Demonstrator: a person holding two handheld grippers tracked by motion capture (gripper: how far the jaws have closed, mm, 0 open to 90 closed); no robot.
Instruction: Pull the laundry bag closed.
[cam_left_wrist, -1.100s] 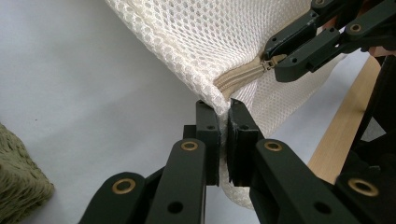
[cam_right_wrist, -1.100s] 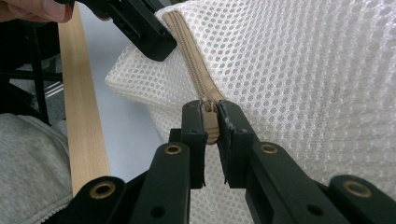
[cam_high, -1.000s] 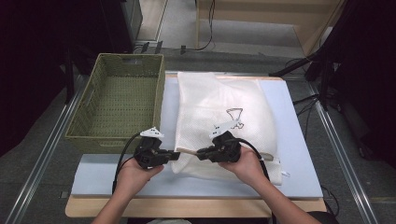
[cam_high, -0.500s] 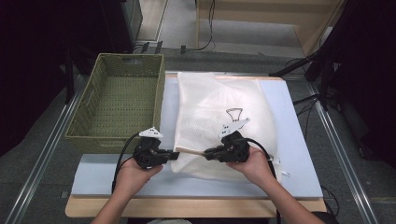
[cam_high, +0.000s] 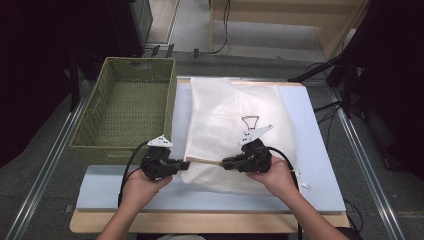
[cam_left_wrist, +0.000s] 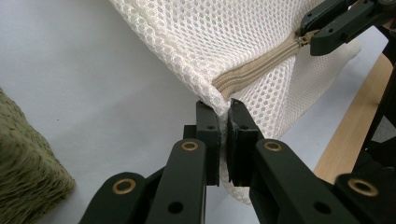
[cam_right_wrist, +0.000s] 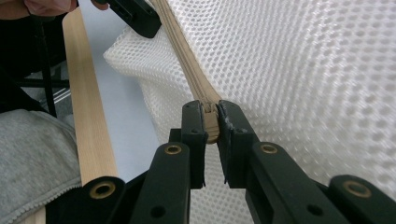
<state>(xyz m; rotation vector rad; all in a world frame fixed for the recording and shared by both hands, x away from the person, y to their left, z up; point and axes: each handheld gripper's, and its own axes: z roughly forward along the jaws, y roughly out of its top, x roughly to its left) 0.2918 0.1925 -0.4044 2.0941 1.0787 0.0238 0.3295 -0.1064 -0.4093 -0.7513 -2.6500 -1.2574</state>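
You are holding both forearms low over the near edge of the surface (cam_high: 320, 150), hands turned inward so the two tools are pointing at each other along one line. Your left hand-held gripper (cam_high: 186, 163) is lying level, its jaws clamping together on the corner of the white mesh bag (cam_high: 235, 120) where the tan zipper (cam_left_wrist: 261, 65) ends. Your right hand-held gripper (cam_high: 225, 162) is also lying level, just beside the left one, its jaws pinching the zipper's slider end. The zipper is running taut between the two grips. The bag itself is lying flat on the middle of the surface, its near edge lifted slightly at your grips, with the green woven basket (cam_high: 125, 107) sitting just beside it on your left.
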